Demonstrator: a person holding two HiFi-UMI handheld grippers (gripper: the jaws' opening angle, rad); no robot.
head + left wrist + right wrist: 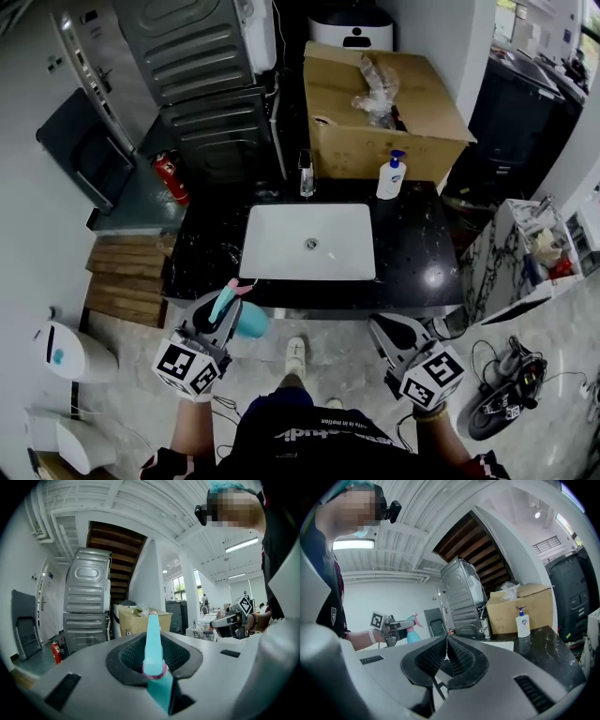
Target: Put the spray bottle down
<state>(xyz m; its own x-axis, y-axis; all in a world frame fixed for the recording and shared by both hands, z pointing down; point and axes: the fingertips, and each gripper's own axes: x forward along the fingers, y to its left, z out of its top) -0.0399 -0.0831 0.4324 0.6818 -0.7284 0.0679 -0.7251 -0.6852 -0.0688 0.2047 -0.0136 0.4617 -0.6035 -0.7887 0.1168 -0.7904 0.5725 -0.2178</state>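
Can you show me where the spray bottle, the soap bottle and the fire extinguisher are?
spray bottle (251, 322): head view, on its teal body.
soap pump bottle (390, 179): head view, on its white body.
fire extinguisher (172, 180): head view, on its red cylinder.

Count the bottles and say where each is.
2. The spray bottle is in the left gripper; the soap bottle stands on the counter right of the tap. Others may be hidden.

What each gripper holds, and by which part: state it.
The left gripper clamps the teal spray bottle at its top, near the spray head. The right gripper holds nothing; its jaws are together.
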